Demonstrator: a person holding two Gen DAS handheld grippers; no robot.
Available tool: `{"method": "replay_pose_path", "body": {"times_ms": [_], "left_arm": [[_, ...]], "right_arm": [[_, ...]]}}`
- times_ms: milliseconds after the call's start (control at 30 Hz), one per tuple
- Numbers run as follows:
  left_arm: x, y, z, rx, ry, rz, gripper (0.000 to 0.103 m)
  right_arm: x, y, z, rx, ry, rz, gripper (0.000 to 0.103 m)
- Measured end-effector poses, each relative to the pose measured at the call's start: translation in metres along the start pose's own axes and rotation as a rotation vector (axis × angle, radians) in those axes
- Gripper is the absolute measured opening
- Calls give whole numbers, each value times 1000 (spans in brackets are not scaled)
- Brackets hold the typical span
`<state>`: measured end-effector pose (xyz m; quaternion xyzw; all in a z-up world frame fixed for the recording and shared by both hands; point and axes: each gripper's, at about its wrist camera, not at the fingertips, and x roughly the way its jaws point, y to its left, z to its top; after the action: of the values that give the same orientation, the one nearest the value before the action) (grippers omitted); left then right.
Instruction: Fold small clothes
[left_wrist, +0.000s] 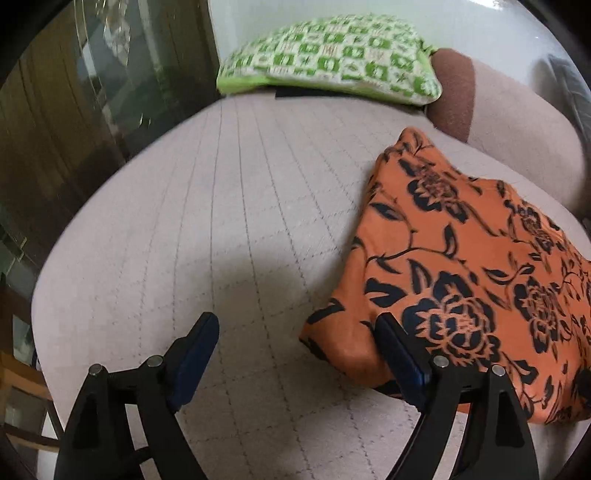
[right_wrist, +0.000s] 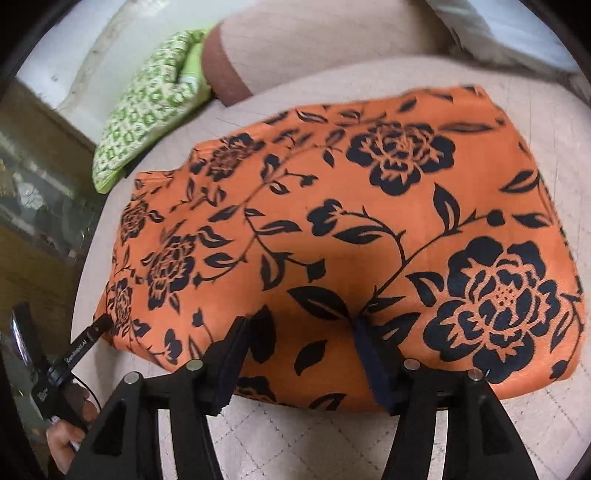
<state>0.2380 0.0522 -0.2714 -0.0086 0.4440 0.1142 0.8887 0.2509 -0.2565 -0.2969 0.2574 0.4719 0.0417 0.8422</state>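
Note:
An orange cloth with black flowers (left_wrist: 461, 266) lies folded flat on the beige quilted sofa seat (left_wrist: 207, 221). It fills the right wrist view (right_wrist: 351, 221). My left gripper (left_wrist: 295, 332) is open; its right finger rests at the cloth's near left corner, its left finger over bare seat. My right gripper (right_wrist: 303, 332) is open above the cloth's near edge, with nothing between the jaws. The left gripper's tip (right_wrist: 99, 326) shows at the cloth's left corner in the right wrist view.
A green and white patterned cushion (left_wrist: 332, 55) lies at the seat's far end beside the brown-trimmed sofa arm (left_wrist: 452, 86). A dark glass cabinet (left_wrist: 74, 129) stands left of the sofa. The seat's left half is bare.

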Motion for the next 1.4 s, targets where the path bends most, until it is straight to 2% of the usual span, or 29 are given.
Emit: {"method": "replay_pose_path", "body": {"times_ms": [167, 333, 400, 500, 567, 633, 833, 1033, 1200, 1400], "left_arm": [[-25, 4, -8, -56, -13, -42, 88], [-30, 0, -20, -96, 14, -71, 88], [-26, -3, -26, -106, 51, -94, 88], [-20, -12, -33, -92, 88, -116, 88], [-15, -20, -34, -70, 99, -138, 88], [-10, -25, -34, -53, 104, -121, 88], [-19, -34, -23, -16, 9, -94, 88], [-27, -33, -14, -1, -61, -81, 88], [-35, -29, -11, 4, -101, -74, 88], [-38, -22, -11, -12, -116, -75, 88]], "right_arm": [[-15, -16, -3, 31, -106, 51, 63], [-27, -17, 1, 39, -177, 133, 63], [-23, -7, 0, 7, -162, 166, 60], [-15, 11, -6, -53, -118, 198, 49], [-5, 15, -9, -70, -59, 196, 49], [11, 11, -13, -48, 6, 167, 46], [-2, -5, -6, 39, -28, 226, 44], [-24, -14, -4, 101, -59, 282, 52], [-40, -18, -21, 155, -51, 343, 57], [-46, -14, -43, 166, -23, 353, 57]]}}
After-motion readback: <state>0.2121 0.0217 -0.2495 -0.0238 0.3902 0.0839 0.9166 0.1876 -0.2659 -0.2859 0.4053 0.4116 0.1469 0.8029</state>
